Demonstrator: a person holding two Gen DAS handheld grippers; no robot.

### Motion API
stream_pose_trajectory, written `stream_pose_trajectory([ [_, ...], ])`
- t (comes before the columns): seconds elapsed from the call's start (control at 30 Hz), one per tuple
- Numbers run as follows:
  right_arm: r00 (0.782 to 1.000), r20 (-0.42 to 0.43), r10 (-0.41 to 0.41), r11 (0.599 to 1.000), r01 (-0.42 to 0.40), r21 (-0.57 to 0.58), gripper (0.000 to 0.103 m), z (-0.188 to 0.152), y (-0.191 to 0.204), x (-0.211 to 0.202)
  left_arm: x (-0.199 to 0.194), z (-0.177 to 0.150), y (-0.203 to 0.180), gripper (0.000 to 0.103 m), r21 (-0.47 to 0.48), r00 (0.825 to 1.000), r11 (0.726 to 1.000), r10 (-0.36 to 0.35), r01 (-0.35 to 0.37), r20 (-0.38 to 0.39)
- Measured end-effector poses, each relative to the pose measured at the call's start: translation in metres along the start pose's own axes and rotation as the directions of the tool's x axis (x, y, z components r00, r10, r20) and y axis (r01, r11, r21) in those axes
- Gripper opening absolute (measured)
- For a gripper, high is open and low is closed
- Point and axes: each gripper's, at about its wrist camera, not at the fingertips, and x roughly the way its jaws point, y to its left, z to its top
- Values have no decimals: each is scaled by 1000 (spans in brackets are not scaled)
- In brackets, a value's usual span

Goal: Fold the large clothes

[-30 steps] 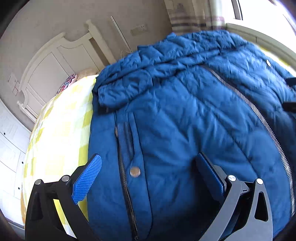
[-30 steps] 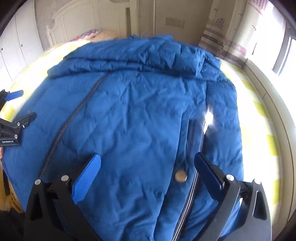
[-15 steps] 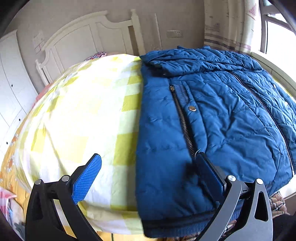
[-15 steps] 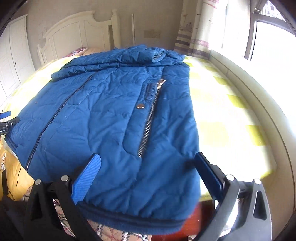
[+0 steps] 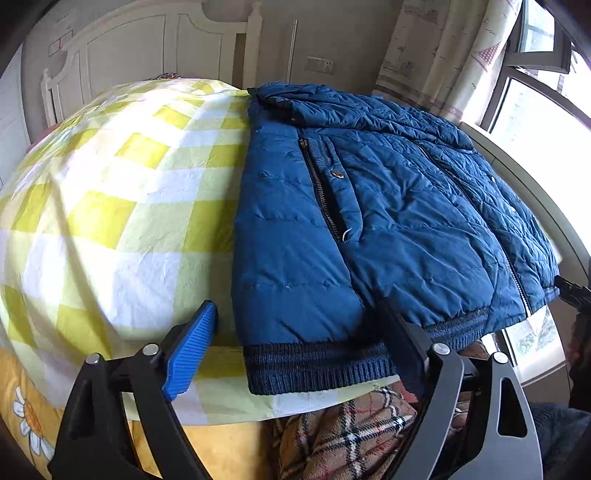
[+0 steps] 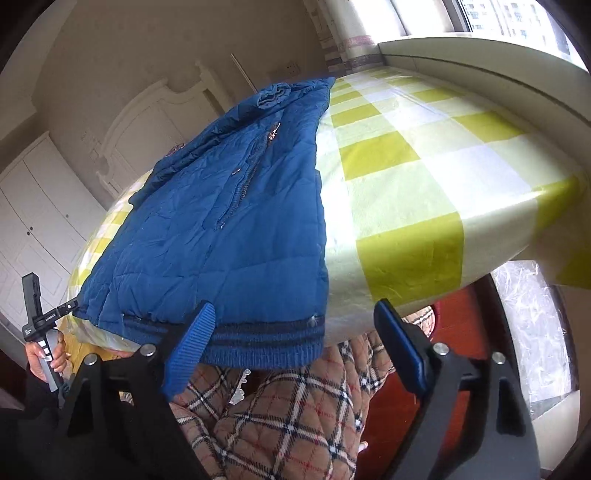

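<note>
Your left gripper [image 5: 295, 354] low at bed foot, jaws wide, empty; blue puffer jacket [image 5: 369, 221] hem between fingers. Your right gripper [image 6: 295, 347] same, spread, empty, hem corner just ahead. Jacket flat on checked sheet [image 5: 129, 192].

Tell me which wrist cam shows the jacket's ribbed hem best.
Left wrist: the ribbed hem of the blue jacket runs nearly unbroken across the bed edge. Right wrist shows it too, but a gripper finger covers part.

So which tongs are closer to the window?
Right. The right tongs sit at the jacket hem's corner nearest the window; the left tongs sit at the hem's other corner, farther away.
</note>
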Motion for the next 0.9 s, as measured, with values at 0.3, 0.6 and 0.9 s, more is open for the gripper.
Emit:
stream_pose_trajectory([
  [0.3, 995, 63, 83, 996, -82, -26, 36, -2, 19, -12, -12, 0, -6, 58, -53, 998, 998, -21, 24, 54],
  [0.6, 995, 66, 79, 997, -81, 20, 49, 0, 18, 3, -3, 1, -1, 66, -113, 998, 993, -40, 46, 53],
  [0.9, 991, 128, 22, 997, -13, -74, 25, -2, 42, -11, -7, 2, -23, 49, -44, 995, 999, 11, -6, 101],
])
